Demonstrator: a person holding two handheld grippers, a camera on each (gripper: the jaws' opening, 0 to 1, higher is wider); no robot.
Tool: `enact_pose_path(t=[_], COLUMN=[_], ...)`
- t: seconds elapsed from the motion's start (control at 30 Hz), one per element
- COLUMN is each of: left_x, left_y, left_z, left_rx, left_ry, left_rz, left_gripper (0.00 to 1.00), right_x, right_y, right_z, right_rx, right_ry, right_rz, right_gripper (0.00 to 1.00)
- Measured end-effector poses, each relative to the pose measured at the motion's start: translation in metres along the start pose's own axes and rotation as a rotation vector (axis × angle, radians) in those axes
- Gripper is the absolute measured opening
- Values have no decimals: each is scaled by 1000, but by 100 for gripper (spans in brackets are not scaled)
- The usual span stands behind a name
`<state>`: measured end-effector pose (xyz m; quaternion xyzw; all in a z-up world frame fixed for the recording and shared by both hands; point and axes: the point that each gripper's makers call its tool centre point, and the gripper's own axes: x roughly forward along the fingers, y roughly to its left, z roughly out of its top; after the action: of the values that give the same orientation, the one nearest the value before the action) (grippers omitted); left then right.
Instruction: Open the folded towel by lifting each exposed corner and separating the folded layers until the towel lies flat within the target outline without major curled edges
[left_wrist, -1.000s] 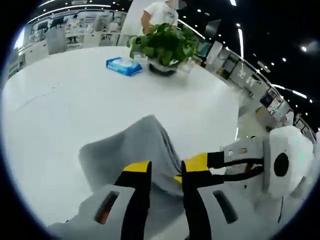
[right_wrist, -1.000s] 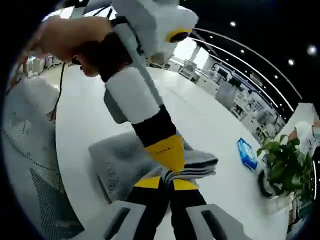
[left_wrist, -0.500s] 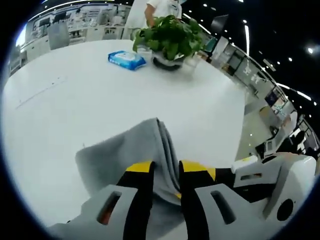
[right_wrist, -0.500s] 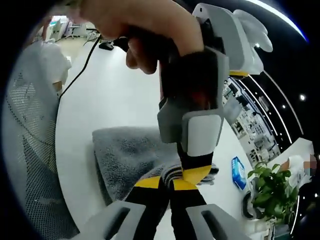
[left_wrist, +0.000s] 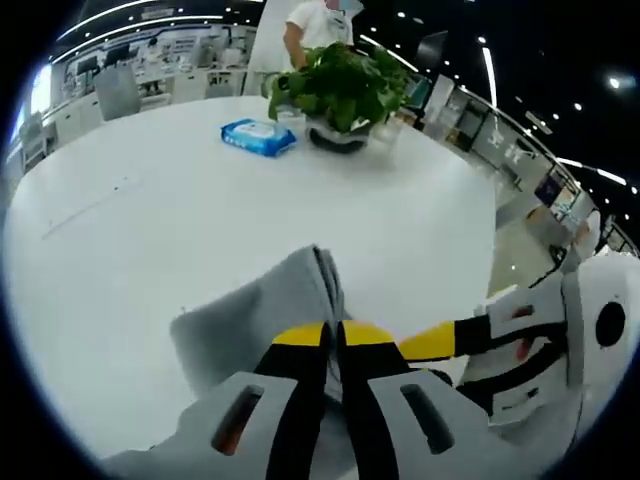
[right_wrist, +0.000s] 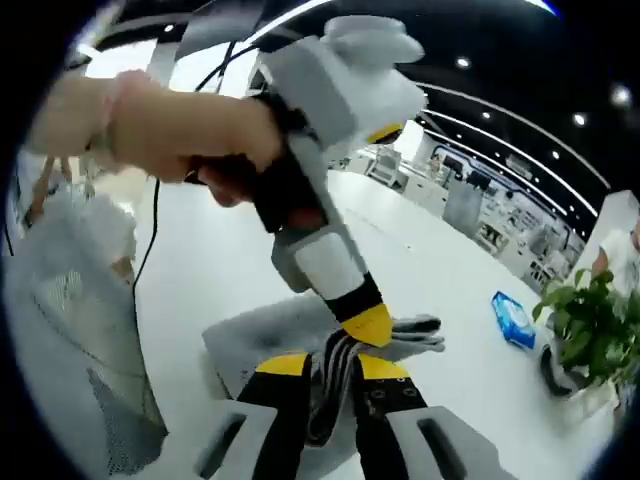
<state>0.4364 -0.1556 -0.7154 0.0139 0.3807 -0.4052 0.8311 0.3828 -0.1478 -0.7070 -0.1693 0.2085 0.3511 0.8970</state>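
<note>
Left gripper view: wipes pack (left_wrist: 258, 136) label unreadable; left gripper (left_wrist: 333, 345) clamps towel (left_wrist: 270, 310).

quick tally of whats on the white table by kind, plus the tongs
grey towel: 1
blue wipes pack: 1
potted plant: 1
tongs: 2, left tongs and right tongs, each closed on the towel
total: 5

left gripper (left_wrist: 335, 345): grey body, black jaws, yellow tips. right gripper (right_wrist: 330, 375): same colours, perforated pads. left hand (right_wrist: 150, 125) bare, black cable trailing below.
</note>
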Motion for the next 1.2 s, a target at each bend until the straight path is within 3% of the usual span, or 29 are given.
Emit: enact_pose_path(t=[0.07, 0.1, 0.13, 0.17, 0.27, 0.3, 0.33, 0.4, 0.43, 0.5, 0.57, 0.67, 1.0, 1.2], left_x=[-4, -8, -11, -15, -24, -26, -30, -35, -37, -42, -45, -47, -57, -66], left_y=[4, 7, 10, 13, 21, 22, 23, 24, 25, 25, 27, 28, 33, 50], left_z=[2, 2, 2, 3, 3, 4, 4, 5, 5, 5, 4, 2, 2, -3], left_rx=[5, 8, 7, 5, -6, -7, -10, -4, 1, 3, -1, -5, -11, -23], left_ry=[3, 8, 11, 14, 18, 19, 21, 18, 18, 12, 9, 8, -3, 19], left_rz=[7, 12, 15, 17, 24, 24, 25, 29, 32, 35, 35, 37, 48, 67], left_gripper=[3, 2, 2, 2, 2, 2, 2, 2, 2, 2, 2, 2, 2, 2], right_x=[-10, -15, -20, -22, -15, -7, -2, 11, 18, 26, 37, 42, 39, 31], right_y=[-14, -19, -31, -38, -56, -51, -47, -32, -23, -5, 11, 12, 6, -10], right_z=[7, 8, 2, -5, -39, -63, -71, -77, -81, -95, -98, -99, -103, -110], right_rx=[148, 190, 226, 252, 265, 254, 246, 275, 249, 164, 113, -15, 65, 78], right_ry=[-80, -100, -94, -80, 55, 174, 203, 212, 219, 307, 315, 337, 338, 365], right_rz=[-40, -44, -93, -124, -210, -189, -170, -106, -67, 0, 57, 47, 52, 16], right_gripper=[11, 11, 11, 10, 7, 4, 0, 0, 0, 0, 0, 0, 0, 0])
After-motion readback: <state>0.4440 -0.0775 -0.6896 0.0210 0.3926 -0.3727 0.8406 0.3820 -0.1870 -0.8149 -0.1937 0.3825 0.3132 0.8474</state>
